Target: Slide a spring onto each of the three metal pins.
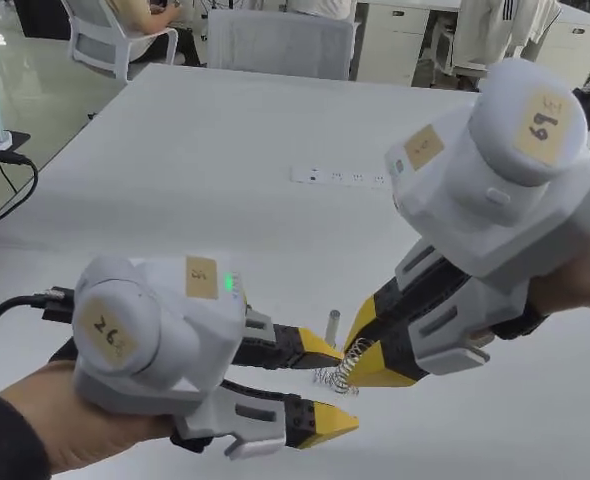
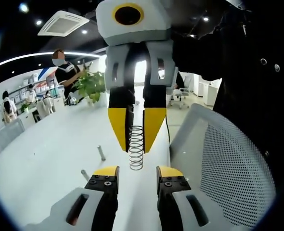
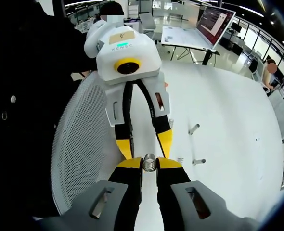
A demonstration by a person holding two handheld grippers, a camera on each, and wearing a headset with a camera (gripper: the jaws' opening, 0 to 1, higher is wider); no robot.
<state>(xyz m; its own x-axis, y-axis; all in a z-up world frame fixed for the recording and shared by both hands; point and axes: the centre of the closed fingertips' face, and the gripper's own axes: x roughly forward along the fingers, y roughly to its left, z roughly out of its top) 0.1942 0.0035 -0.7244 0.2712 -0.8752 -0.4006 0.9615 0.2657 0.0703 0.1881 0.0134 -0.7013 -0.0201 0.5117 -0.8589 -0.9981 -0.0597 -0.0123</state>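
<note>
My right gripper (image 1: 363, 360) comes in from the upper right and is shut on a steel coil spring (image 1: 347, 366). The spring (image 3: 149, 162) is pinched between its yellow-tipped jaws, and its free end hangs out toward the table (image 2: 136, 147). My left gripper (image 1: 333, 385) faces it from the lower left, open, with nothing between its jaws (image 2: 137, 173). A short upright metal pin (image 1: 333, 325) stands on the white table just behind the jaw tips. Two pins (image 2: 101, 152) (image 2: 84, 173) show in the left gripper view, and two (image 3: 194, 128) (image 3: 198, 161) in the right gripper view.
A white power strip (image 1: 340, 178) lies mid-table. A black cable (image 1: 0, 325) runs from the left gripper off the table's left edge. A grey mesh chair (image 2: 224, 159) stands at the near side, and white chairs (image 1: 275, 45) with seated people at the far side.
</note>
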